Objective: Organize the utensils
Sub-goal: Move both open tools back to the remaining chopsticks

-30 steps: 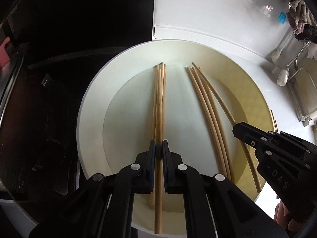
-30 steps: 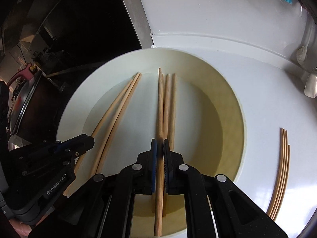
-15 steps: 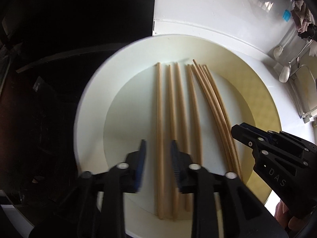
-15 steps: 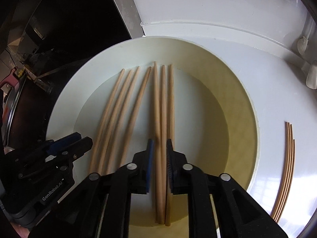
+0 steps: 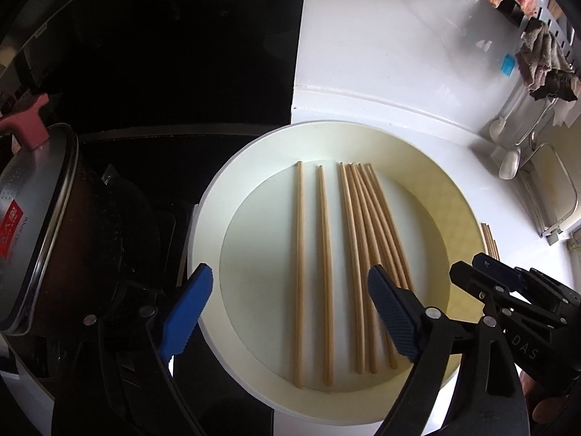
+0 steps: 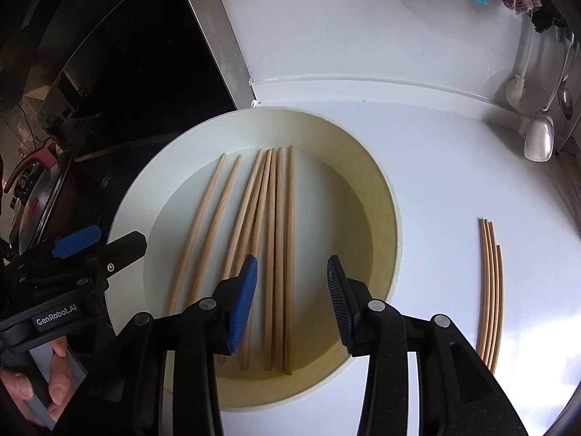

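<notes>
Several wooden chopsticks (image 5: 348,254) lie side by side, lengthwise, in a round white plate (image 5: 207,225) on the white counter. The same chopsticks (image 6: 276,239) and plate (image 6: 385,196) show in the right wrist view. My left gripper (image 5: 290,287) is open and empty above the plate's near left part. My right gripper (image 6: 292,272) is open and empty above the near ends of the right-hand chopsticks. Each gripper shows in the other's view, the right one (image 5: 486,272) at lower right, the left one (image 6: 109,247) at lower left.
Several more chopsticks (image 6: 492,290) lie on the counter right of the plate. A lidded metal pot (image 5: 32,225) stands on a dark surface to the left. Spoons (image 6: 541,134) hang at the back right by a white wall. Cloths (image 5: 537,61) hang above.
Both grippers opened and let go of the chopsticks they held. Both pulled back and up from the plate. The chopsticks now lie spread in the plate.
</notes>
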A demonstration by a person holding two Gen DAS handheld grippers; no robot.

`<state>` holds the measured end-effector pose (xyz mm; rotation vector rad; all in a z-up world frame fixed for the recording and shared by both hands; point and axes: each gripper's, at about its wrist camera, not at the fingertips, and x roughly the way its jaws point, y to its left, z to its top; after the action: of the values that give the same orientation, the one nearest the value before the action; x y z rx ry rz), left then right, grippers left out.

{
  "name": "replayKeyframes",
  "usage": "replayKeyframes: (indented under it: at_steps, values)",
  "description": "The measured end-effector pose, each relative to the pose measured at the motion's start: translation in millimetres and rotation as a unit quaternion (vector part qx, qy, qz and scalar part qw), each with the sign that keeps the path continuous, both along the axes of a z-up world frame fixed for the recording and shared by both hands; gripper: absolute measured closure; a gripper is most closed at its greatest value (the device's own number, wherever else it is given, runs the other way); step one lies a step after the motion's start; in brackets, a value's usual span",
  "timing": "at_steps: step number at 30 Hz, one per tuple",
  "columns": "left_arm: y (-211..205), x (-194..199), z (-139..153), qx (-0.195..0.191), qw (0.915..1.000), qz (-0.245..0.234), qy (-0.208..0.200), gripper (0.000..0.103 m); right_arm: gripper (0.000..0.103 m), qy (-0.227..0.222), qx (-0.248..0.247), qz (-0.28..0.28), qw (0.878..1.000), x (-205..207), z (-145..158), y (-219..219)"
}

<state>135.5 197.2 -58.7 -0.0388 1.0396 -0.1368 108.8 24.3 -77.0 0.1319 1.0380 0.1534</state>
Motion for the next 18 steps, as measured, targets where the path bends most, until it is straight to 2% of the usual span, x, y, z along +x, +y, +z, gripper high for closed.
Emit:
replayKeyframes:
  at_steps: [10, 18]
  values:
    - [-18, -19, 16, -0.007, 0.9997, -0.013, -0.020, 0.011, 0.058, -0.021, -0.001, -0.025, 0.999, -30, 15, -23]
    - [-64, -37, 19, -0.013, 0.9991, -0.030, -0.026, 0.011, 0.054, -0.031, -0.007, -0.054, 0.998, -63, 23, -67]
